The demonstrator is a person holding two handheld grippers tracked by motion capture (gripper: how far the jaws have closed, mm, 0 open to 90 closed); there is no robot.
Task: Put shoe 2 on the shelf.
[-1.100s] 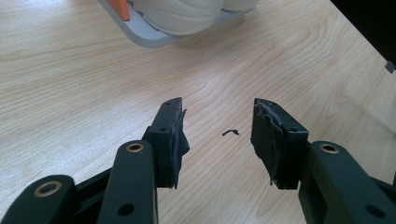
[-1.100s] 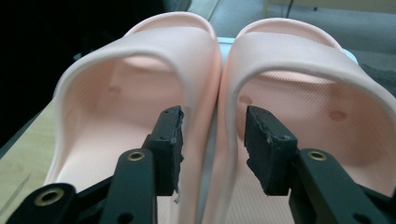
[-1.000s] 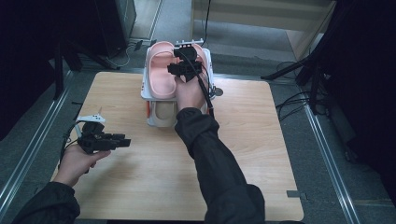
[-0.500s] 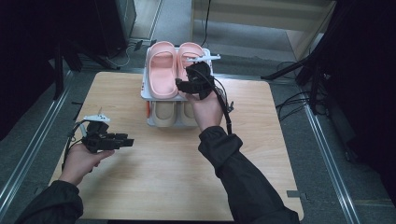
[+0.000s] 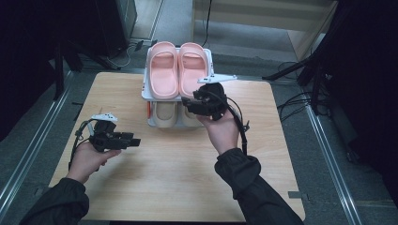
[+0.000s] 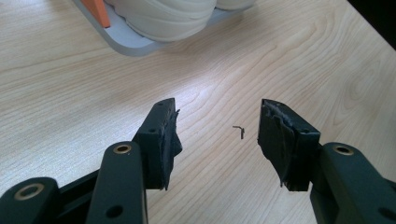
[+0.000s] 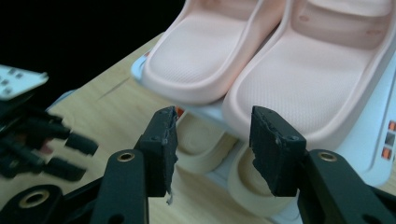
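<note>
Pink slippers (image 5: pixel 180 68) sitting side by side on top tier of white shoe rack (image 5: pixel 147 91) at tabletop's (image 5: pixel 173 187) far edge, cream slippers (image 5: pixel 164 114) lying beneath, right tongs (image 5: pixel 191 103) hovering open and empty just before rack, left tongs (image 5: pixel 132 138) having just been opening, gaping empty over bare wood.

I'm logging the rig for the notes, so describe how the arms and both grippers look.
Both arms wear dark long sleeves with gathered cuffs; the hands are bare. Each holds a black gripper, left gripper and right gripper, each topped by a pale grey three-cornered plate and trailing a black cable. Up close, the jaws are black bars with brass-ringed holes, ending in blocky pads wrapped in frayed black tape.
</note>
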